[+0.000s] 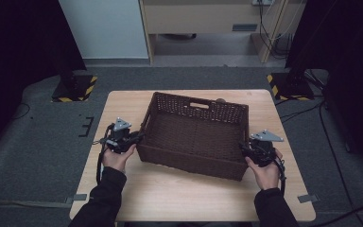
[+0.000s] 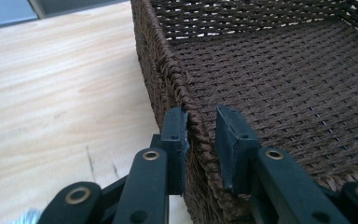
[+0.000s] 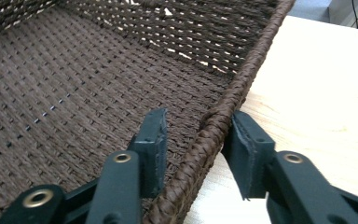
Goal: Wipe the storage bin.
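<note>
Hands at either end of a dark brown woven wicker basket [image 1: 194, 137] on the pale wooden table [image 1: 179, 194]; left gripper [image 2: 201, 135] straddles the braided rim, outer pad touching, inner pad just clear; right gripper [image 3: 196, 140] straddles its rim too, not yet pinching; a good lift probably needs both squeezing evenly and rising together, level.

Black sleeves [image 1: 105, 198], black grippers, grey 3-cornered plates [image 1: 266, 136], brass rivets [image 3: 121, 157]
</note>
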The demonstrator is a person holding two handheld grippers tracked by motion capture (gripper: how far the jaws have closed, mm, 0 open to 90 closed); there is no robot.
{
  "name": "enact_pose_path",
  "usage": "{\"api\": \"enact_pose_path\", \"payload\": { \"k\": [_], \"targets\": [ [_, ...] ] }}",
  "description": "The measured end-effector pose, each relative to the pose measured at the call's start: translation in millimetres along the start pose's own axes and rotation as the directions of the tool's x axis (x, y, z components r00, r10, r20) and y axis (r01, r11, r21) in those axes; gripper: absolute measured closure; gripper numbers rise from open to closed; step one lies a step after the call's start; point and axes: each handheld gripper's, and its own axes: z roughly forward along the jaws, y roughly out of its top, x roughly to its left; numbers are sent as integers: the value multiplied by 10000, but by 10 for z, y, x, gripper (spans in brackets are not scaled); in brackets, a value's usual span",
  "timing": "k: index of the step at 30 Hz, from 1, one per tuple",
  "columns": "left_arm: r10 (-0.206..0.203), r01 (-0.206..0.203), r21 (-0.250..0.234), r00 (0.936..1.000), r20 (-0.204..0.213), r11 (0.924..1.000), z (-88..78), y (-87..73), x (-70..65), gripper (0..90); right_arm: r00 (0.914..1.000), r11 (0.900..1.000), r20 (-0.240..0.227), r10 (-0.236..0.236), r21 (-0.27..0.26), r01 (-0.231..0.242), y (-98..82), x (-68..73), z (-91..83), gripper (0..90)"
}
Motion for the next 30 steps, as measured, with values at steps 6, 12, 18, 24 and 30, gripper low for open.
{"api": "enact_pose_path", "payload": {
  "k": [6, 12, 18, 24, 30],
  "targets": [
    [14, -13, 99, 9999, -112, 10000, -170, -106, -128, 707, 9999, 9995, 43, 116, -299, -114, 40, -44, -58, 573],
    [-161, 159, -268, 9999, -53, 9995, -311, -222, -201, 705, 9996, 9994, -105, 258, -232, -260, 30, -88, -38, 597],
    [-323, 329, -427, 9994, 154, 9985, -341, -246, -201, 708, 9984, 9998, -529, 217, 58, -215, 37, -83, -36, 652],
    [-323, 333, -683, 9994, 150, 9971, -446, -226, -149, 650, 9988, 9997, -467, -141, 206, 151, 46, -78, -36, 675],
    [-722, 704, -1211, 9973, -104, 9901, -618, -269, 46, 597, 9984, 9996, -561, -119, 257, 133, 32, -119, -77, 685]
  ]
}}
